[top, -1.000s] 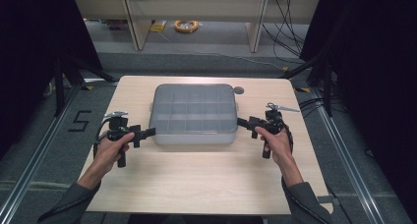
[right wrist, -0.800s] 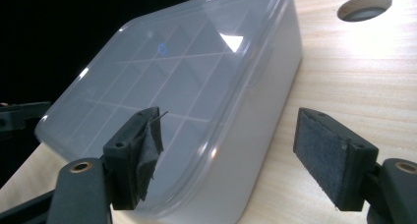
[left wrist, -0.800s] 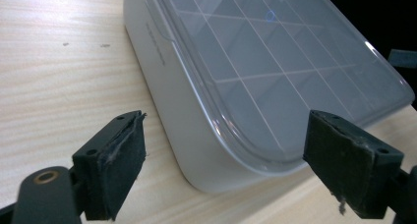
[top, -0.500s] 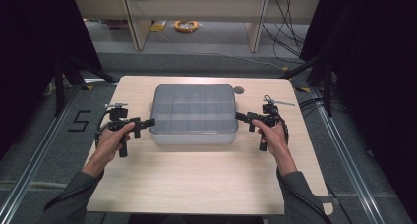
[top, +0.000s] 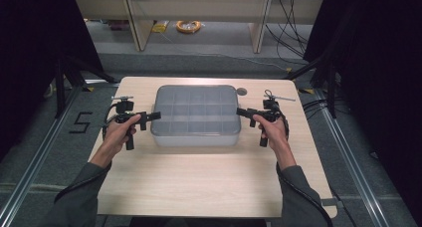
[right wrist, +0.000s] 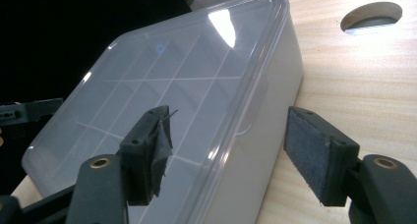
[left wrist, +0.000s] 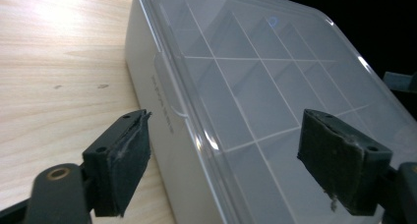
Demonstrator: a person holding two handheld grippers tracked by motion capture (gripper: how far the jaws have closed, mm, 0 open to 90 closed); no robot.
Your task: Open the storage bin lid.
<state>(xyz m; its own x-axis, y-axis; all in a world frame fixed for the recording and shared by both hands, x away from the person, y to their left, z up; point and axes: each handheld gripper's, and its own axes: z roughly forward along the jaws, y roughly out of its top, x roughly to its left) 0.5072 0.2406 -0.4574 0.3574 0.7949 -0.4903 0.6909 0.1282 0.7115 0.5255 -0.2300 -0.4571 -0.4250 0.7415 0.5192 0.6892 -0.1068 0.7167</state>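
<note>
Centre of the high view: we see the lidded compartment box (top: 196, 113) on the wooden table (top: 209, 182). Our left gripper (left wrist: 223, 162) and right gripper (right wrist: 231, 153), jaws apart, straddle its opposite edges at frame left and right, apparently not yet touching

Dark grey long sleeves (top: 74, 199) cover both forearms. The left gripper (left wrist: 223, 160) and right gripper (right wrist: 236, 150) are black, each jaw carrying a worn dark foam pad (left wrist: 123, 165) and brass-ringed screw (left wrist: 58, 173); black cable (top: 107, 120) loops at nine o'clock.
</note>
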